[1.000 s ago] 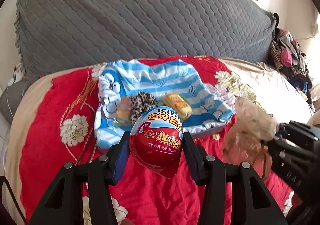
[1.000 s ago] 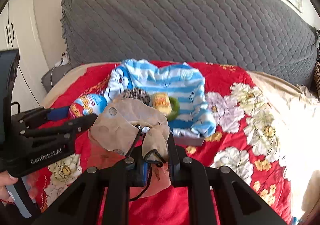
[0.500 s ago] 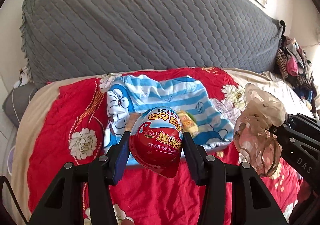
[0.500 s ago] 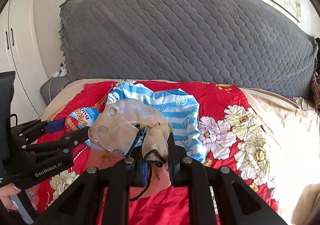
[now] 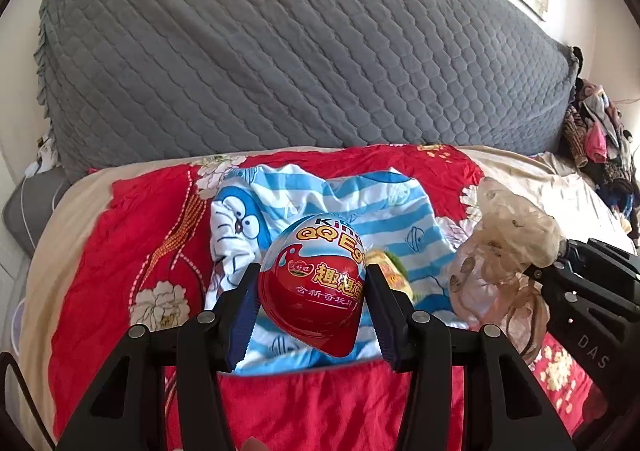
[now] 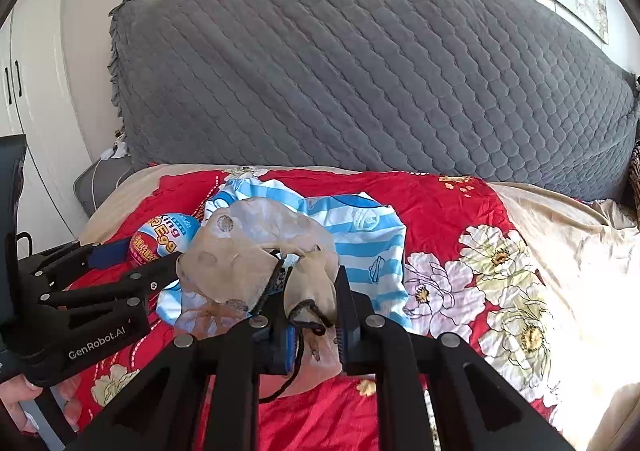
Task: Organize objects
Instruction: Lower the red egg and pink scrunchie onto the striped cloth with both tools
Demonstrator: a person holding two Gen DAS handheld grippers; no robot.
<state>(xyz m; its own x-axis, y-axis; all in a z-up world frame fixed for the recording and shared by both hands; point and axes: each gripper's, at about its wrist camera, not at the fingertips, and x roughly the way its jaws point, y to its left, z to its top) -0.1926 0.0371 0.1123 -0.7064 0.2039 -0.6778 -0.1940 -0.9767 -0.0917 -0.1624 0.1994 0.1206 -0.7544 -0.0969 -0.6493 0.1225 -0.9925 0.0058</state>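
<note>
Both grippers loaded above the bed

Left gripper [image 5: 312,303] jaws clamp the glossy toy egg [image 5: 314,287] at its widest girth; probably light, slippery. Right gripper [image 6: 314,325] jaws pinch the limp sheer pouch [image 6: 256,263] by its gathered neck.

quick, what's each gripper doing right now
Left gripper: shut on the toy egg.
Right gripper: shut on the sheer pouch.
</note>
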